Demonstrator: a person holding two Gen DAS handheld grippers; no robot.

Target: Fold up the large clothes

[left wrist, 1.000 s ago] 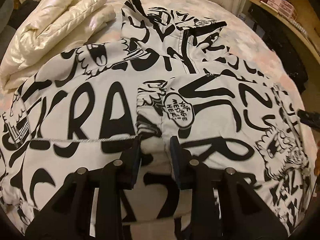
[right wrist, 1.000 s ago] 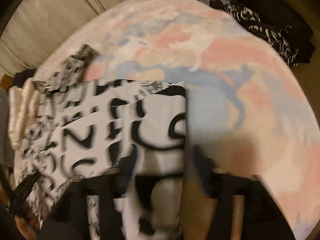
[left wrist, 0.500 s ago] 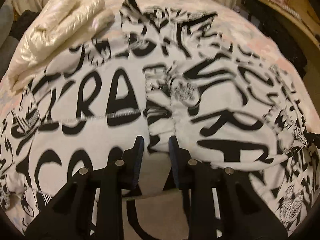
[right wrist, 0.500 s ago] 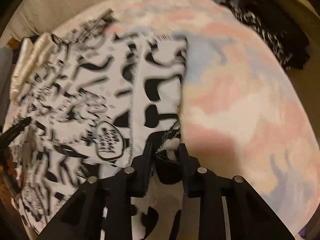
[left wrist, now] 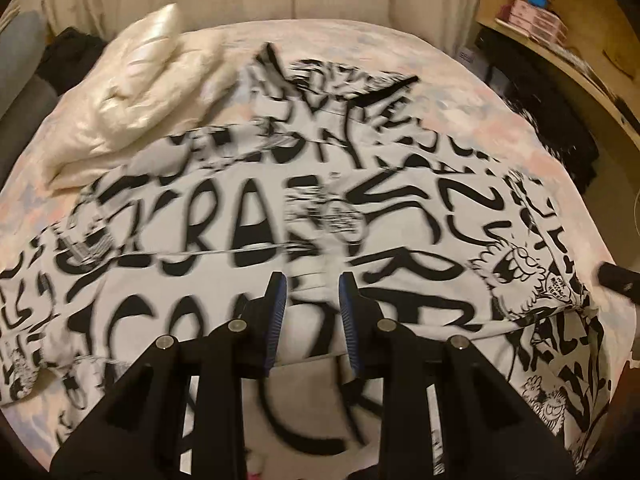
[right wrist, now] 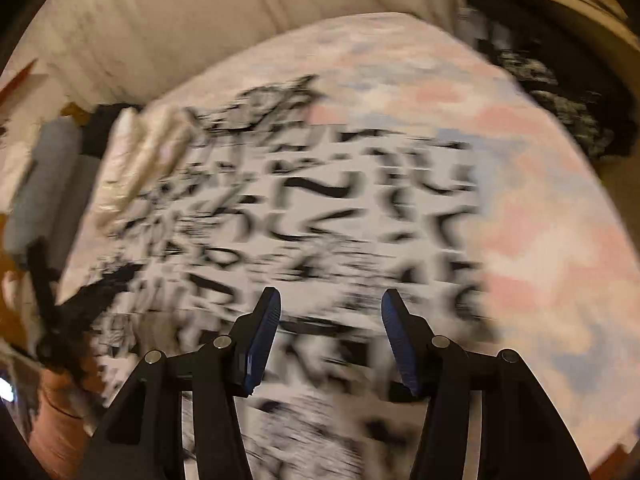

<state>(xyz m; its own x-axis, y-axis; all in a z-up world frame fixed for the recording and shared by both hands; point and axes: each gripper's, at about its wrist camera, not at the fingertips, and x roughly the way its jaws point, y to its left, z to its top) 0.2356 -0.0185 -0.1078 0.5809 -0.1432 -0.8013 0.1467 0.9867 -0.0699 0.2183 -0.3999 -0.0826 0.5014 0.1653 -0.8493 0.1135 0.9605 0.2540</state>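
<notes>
The bed, under its pink and blue cover, takes up most of the room, and the big white garment with black lettering lies spread across the middle of it, both sides seemingly brought in toward the centre. My guess is that the side folds are about done and the lengthwise fold comes next. That would call for both claws to drop to the near hem, take it at two well-spaced corners, and carry it up toward the collar end.

At the far left corner of the bed a cream puffy jacket sits folded, just touching the printed garment's upper edge; it could catch the fold if the cloth is thrown too far. Dark clothes are heaped beside the bed on the right, clear of the work. A wooden shelf with small pink boxes stands beyond.

The left claw hangs over the centre seam, its fingers narrowly parted; cloth sits between them, but through the blur I cannot tell whether they pinch it. The right claw is opening with nothing between its fingers.
</notes>
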